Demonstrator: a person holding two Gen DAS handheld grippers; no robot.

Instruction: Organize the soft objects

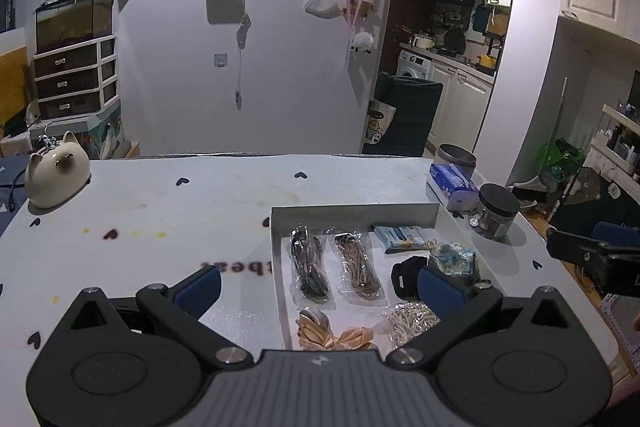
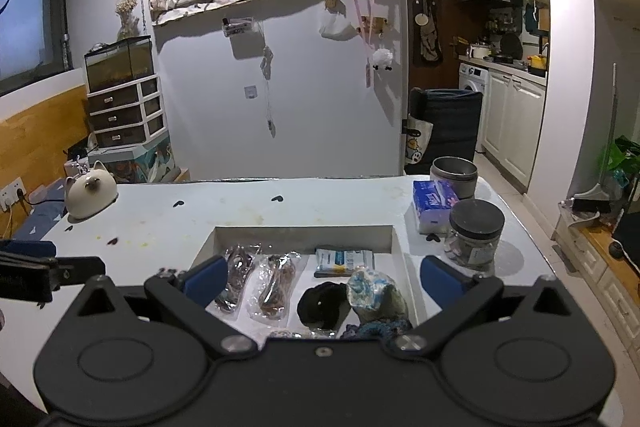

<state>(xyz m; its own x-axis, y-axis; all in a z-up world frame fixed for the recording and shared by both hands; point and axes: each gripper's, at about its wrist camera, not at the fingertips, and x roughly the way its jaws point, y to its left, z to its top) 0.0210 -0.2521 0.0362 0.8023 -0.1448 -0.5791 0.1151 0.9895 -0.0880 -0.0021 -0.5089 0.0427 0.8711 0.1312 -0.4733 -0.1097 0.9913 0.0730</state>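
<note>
Both your grippers, left gripper (image 1: 320,285) and right gripper (image 2: 322,277), hang with jaws spread wide and nothing between the pads. The white tray (image 2: 304,229) is your landmark: inside lie two bagged cords (image 2: 256,283), a black pouch (image 2: 322,305) and a blue-white bundle (image 2: 370,291). Right of the tray stand a tissue pack (image 2: 434,205) and a dark-lidded jar (image 2: 476,231); far left sits a cat-shaped ornament (image 2: 90,193).

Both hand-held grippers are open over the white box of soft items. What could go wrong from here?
1. The two clear bags of cord lie side by side; a pinch may catch both.
2. The left hand-held gripper straddles the box wall; closing could snag or shove it.
3. The jar and tissue pack stand just right of the box; a swing by the right hand-held gripper could topple them.
</note>
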